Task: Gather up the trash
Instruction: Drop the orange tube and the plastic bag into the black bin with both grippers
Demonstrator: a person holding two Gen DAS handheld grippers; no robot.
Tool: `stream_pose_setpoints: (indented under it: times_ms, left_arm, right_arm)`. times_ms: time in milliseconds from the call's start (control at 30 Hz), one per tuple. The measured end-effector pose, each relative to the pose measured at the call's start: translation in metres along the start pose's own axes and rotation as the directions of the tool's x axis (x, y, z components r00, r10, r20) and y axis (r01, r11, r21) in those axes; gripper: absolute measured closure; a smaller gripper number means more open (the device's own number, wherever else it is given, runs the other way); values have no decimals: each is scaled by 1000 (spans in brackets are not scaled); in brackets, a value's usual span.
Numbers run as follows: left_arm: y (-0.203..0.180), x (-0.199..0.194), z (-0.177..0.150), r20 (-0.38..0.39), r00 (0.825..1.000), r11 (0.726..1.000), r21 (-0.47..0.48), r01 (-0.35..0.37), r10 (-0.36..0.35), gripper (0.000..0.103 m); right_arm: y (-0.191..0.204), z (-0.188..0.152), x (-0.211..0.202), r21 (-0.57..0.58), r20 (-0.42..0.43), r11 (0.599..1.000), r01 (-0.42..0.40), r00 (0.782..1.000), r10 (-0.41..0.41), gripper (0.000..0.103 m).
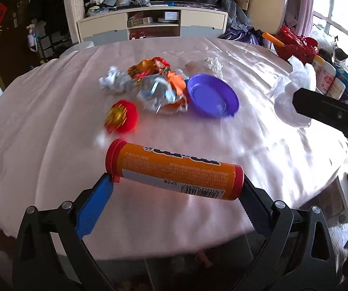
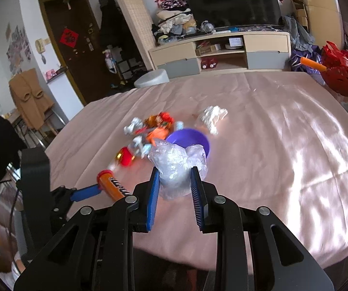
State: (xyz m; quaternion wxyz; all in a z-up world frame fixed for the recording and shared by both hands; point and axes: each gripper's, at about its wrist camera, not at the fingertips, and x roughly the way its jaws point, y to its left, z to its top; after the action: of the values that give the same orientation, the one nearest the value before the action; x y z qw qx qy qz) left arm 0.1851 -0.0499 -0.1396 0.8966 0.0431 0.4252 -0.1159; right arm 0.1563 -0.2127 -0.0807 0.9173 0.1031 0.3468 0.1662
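Observation:
My left gripper is shut on an orange candy tube with red caps, held end to end above the near part of the pink table; the tube also shows in the right wrist view. My right gripper is shut on a crumpled clear plastic bag, also seen at the right of the left wrist view. Behind lie a purple bowl, crumpled foil and orange wrappers, a red and gold wrapper and a white tissue.
The table has a pink cloth. A red basket and bottles stand at its far right edge. A TV cabinet is beyond the table. The near table edge is just below both grippers.

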Motion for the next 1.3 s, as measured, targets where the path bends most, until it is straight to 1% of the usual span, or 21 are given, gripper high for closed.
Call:
stream_pose_setpoints:
  times_ms: [300,433,533,633,800,1000,1167,1233,1267,1300]
  left_arm:
    - [-7,-51,-55,2,1000,999,43,-1,1,9]
    - [-9,-60,-83,-25,1000,999,49,9,-8,9]
    - [-12,-56,-109,-75,997,998,49,30,-26,9]
    - [-15,-44,-135,-136,989,998,38,54,-48,9]
    - [-21,-23,-162,-213,975,996,40,79,-69,9]
    - [-19,-4,-174,-262,962,996,25,82,-73,9]
    - [-16,1,-174,-271,959,996,22,85,-76,9]
    - [-18,1,-174,-272,959,996,26,86,-76,8]
    - [-18,2,-174,-275,958,996,28,89,-78,8]
    - [-18,2,-174,-279,957,995,27,92,-81,8]
  right_arm:
    - [20,-47,-29,-14,-47,999,-44,998,44,76]
    - [25,-71,-33,-19,-93,999,-46,995,44,76]
    - [27,-94,-25,-13,-151,999,-43,988,40,76]
    - [26,-118,-13,11,-215,1000,-27,976,29,76]
    - [15,-148,13,57,-306,998,18,952,0,76]
    - [10,-160,31,85,-354,996,31,935,1,76]
    - [15,-161,40,81,-374,996,29,927,3,73]
    - [14,-161,43,87,-378,996,31,926,4,71]
    - [13,-162,43,90,-378,995,34,926,3,64]
    - [12,-162,43,94,-378,995,36,926,2,52]
